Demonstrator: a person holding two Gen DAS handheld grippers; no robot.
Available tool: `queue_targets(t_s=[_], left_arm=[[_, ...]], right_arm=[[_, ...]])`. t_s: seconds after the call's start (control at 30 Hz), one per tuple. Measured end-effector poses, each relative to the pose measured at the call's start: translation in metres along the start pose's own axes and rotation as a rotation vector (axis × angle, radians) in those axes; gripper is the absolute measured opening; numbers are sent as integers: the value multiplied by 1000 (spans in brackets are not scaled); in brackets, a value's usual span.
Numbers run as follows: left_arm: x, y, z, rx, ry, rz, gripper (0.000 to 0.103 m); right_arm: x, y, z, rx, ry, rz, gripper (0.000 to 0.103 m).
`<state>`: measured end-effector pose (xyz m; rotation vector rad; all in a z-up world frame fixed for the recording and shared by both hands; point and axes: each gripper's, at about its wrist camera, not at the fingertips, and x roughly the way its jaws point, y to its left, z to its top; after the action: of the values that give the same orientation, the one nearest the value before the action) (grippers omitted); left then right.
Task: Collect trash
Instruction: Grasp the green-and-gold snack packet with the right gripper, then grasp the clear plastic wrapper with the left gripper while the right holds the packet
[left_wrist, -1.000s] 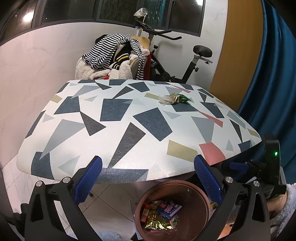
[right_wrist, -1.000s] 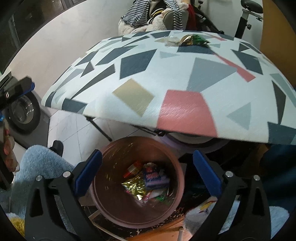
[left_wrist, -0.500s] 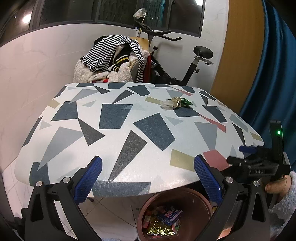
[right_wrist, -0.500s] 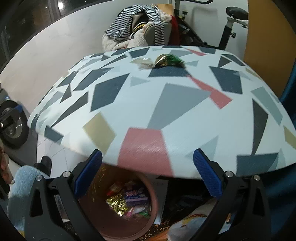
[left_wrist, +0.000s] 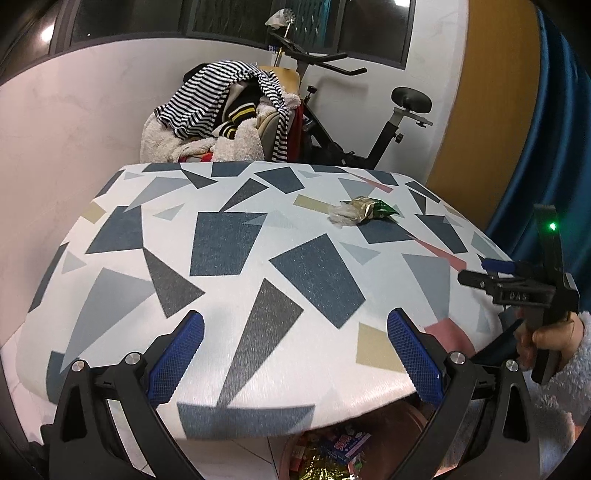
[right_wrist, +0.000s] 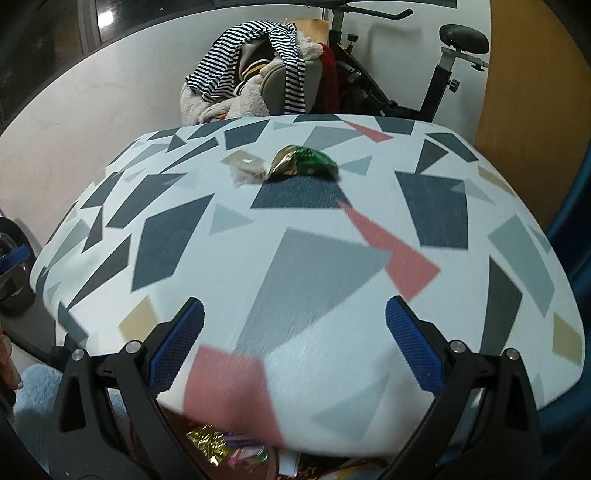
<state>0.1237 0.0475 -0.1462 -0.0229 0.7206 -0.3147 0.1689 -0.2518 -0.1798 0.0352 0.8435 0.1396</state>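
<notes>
A crumpled green and gold wrapper (left_wrist: 373, 210) (right_wrist: 303, 162) lies on the far part of the patterned table (left_wrist: 258, 258) (right_wrist: 314, 266), with a clear plastic wrapper (left_wrist: 341, 216) (right_wrist: 247, 168) touching its left side. My left gripper (left_wrist: 295, 350) is open and empty above the table's near edge. My right gripper (right_wrist: 293, 349) is open and empty above the near edge too; it also shows in the left wrist view (left_wrist: 491, 273) at the right. The brown trash bin (left_wrist: 332, 454) with wrappers inside sits below the table edge, mostly hidden.
A chair piled with striped clothes (left_wrist: 221, 110) (right_wrist: 255, 62) and an exercise bike (left_wrist: 369, 122) (right_wrist: 424, 74) stand behind the table. A blue curtain (left_wrist: 554, 147) hangs at the right. Bin contents (right_wrist: 221, 446) peek out under the table edge.
Both grippers have risen from over the bin and moved forward over the table. The bin has dropped almost out of view. Both stay open and empty.
</notes>
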Motion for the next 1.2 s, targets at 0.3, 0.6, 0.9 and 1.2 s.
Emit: queue_targets(t_s=[0.3, 0.6, 0.9, 1.2], left_arm=[[46, 8, 27, -18, 20, -23, 97], [95, 10, 54, -18, 42, -22, 97], [130, 0, 70, 33, 79, -64, 97], [193, -14, 96, -94, 134, -181, 84]], right_arm=[[60, -25, 77, 72, -24, 58, 97], [139, -30, 136, 138, 48, 59, 97], [182, -28, 155, 152, 146, 62, 70], [135, -53, 138, 144, 24, 61, 55]])
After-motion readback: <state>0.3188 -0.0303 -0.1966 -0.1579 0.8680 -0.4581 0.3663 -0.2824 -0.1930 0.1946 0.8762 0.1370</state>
